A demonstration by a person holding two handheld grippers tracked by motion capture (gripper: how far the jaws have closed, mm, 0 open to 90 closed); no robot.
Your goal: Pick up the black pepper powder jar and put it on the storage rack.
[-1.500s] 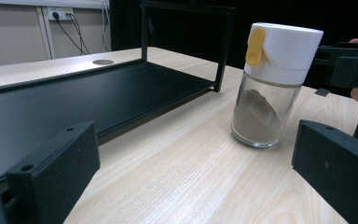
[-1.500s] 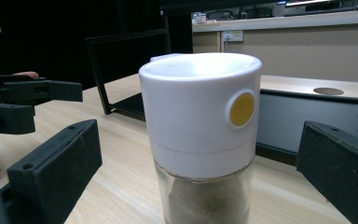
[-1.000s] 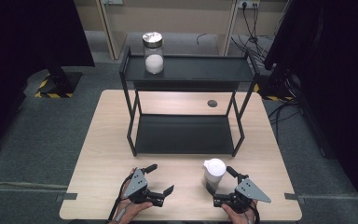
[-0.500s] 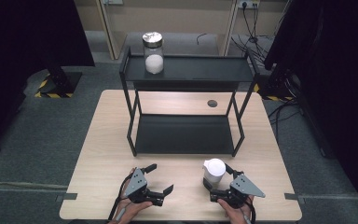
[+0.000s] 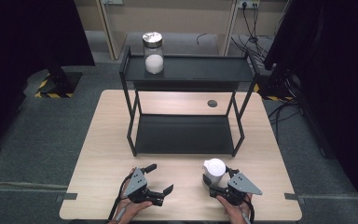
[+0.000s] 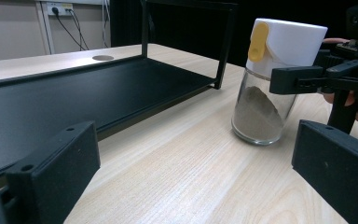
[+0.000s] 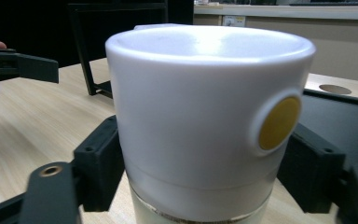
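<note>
A glass jar with a white lid and a yellow tab [image 5: 214, 168] [image 6: 265, 79] [image 7: 205, 121] stands on the table near its front edge, holding brownish powder. My right gripper [image 5: 218, 183] [image 7: 200, 172] is shut on it, one black jaw pressed on each side just under the lid. The right gripper also appears in the left gripper view [image 6: 317, 77], across the jar. My left gripper [image 5: 158, 179] [image 6: 191, 163] rests open on the table to the jar's left, with nothing between its jaws. A second glass jar with a metal lid [image 5: 153, 52] stands on the rack's top shelf.
A black two-tier metal rack [image 5: 186, 133] [image 6: 74, 88] occupies the middle of the wooden table [image 5: 107, 140], its lower shelf bare. A round cable hole [image 5: 212, 103] lies behind it. Dark curtains and cables flank the table.
My right gripper has moved forward from behind the white-lidded jar, and its jaws now stand around it. The left gripper has barely shifted.
</note>
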